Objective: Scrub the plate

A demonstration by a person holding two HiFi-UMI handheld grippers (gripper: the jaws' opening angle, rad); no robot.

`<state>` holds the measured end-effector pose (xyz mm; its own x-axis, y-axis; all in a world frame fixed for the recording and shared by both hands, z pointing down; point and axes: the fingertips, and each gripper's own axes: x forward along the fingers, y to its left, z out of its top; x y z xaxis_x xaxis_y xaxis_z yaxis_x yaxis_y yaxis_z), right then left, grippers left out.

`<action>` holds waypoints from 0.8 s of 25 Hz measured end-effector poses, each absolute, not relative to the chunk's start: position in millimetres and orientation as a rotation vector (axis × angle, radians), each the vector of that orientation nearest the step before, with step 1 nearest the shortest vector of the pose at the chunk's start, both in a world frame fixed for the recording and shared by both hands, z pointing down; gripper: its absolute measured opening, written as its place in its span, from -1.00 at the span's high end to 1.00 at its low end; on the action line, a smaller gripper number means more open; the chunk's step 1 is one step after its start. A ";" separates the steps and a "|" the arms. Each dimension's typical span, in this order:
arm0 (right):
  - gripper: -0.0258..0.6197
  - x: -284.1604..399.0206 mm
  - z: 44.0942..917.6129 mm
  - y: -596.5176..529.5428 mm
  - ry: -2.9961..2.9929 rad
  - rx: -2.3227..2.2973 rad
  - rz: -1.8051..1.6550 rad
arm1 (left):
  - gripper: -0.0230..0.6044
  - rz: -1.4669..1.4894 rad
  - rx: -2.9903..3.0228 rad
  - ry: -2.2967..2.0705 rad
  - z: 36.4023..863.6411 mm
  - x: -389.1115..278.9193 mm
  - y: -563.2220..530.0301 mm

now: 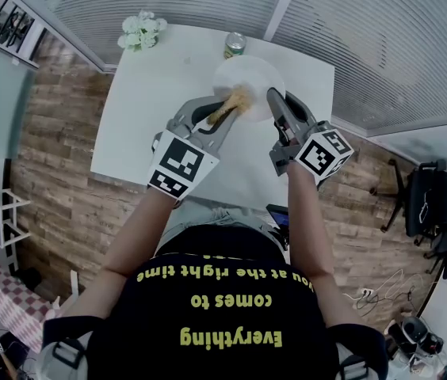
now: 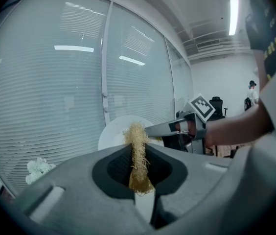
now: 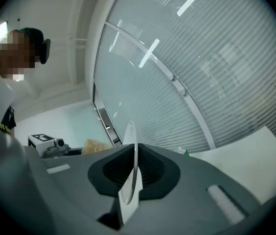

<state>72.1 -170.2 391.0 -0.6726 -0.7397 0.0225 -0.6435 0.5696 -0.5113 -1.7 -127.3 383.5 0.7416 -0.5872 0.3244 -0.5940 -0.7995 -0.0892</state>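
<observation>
A white plate (image 1: 257,80) is held up above the white table (image 1: 140,125), tilted on edge. My right gripper (image 1: 275,97) is shut on its right rim; in the right gripper view the plate (image 3: 132,151) shows edge-on between the jaws. My left gripper (image 1: 227,111) is shut on a yellow fibrous loofah scrubber (image 1: 237,100), whose tip lies against the plate's face. In the left gripper view the scrubber (image 2: 138,153) stands up between the jaws with the plate (image 2: 117,131) behind it and the right gripper (image 2: 177,129) at its right edge.
A green can (image 1: 234,44) stands at the table's far edge just behind the plate. A bunch of white flowers (image 1: 142,30) lies at the far left corner. Glass walls with blinds close off the far side. An office chair (image 1: 422,200) stands to the right.
</observation>
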 end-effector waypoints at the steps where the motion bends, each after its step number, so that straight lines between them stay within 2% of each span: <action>1: 0.85 72.8 389.9 -169.1 2.632 -1.177 -0.687 | 0.80 0.523 2.908 -1.009 380.5 -6.4 -130.1; 16: 0.85 61.7 366.0 -145.3 3.016 -1.426 0.167 | 0.80 0.480 2.878 -1.201 351.4 -50.3 -144.6; 20: 0.85 50.9 354.4 -135.7 3.085 -1.407 0.535 | 0.81 0.487 2.881 -1.226 347.5 -56.8 -146.3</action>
<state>50.9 -135.7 354.4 -0.6288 -0.7661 0.1330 -0.6767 0.6234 0.3918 -56.8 -146.3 347.5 0.6536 -0.7075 0.2688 -0.6992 -0.7004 -0.1435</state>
